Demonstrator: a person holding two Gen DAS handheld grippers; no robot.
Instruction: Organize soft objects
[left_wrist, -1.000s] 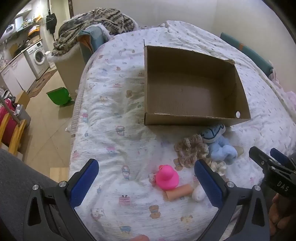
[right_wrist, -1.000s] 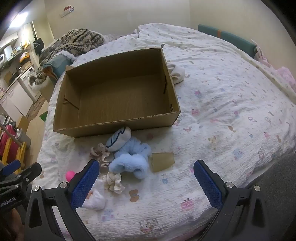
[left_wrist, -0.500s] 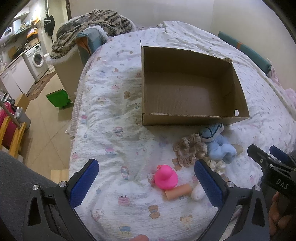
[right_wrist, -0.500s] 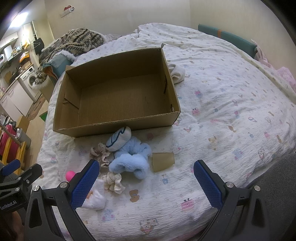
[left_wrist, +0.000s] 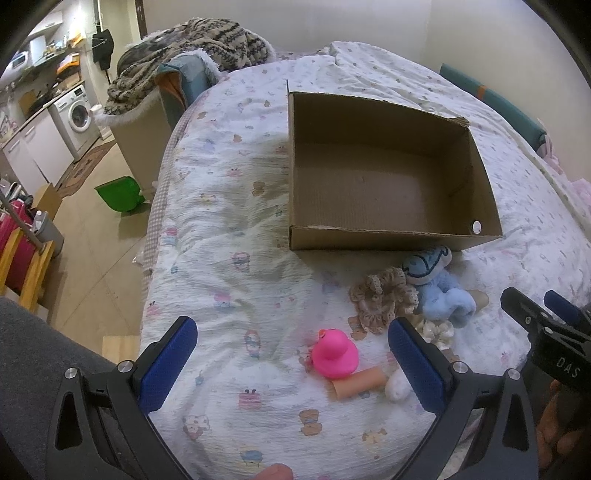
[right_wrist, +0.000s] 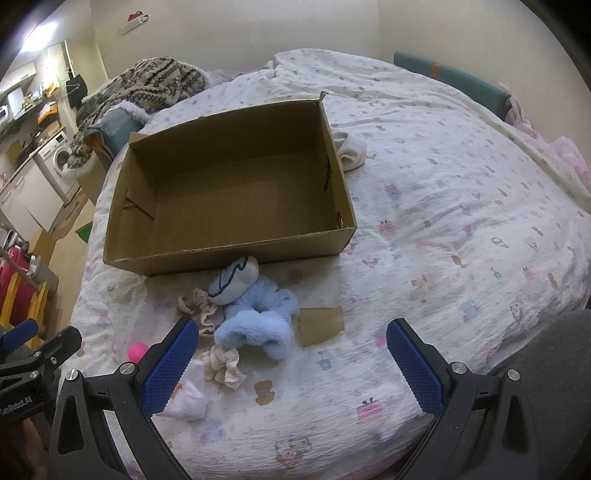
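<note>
Both the left tongs (left_wrist: 291, 354) and right tongs (right_wrist: 291, 354) are hovering wide apart, gripping nothing, over the patterned white bed (right_wrist: 461, 229). The fluffy light-blue plush toy (right_wrist: 255, 321), beige lace scrunchie (left_wrist: 384, 299) and pink rubber duck (left_wrist: 334, 354) are lying just before the open brown cardboard box (right_wrist: 229, 192).

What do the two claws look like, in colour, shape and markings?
Both are alike. The left claw and the right claw each have two blue, finely ribbed pads on black, angular plastic frames with triangular cut-outs and silver screws. White lettering marks their sides: "DAS" on the right one, text ending "Robot.AI" on the left. No cables show.
</note>
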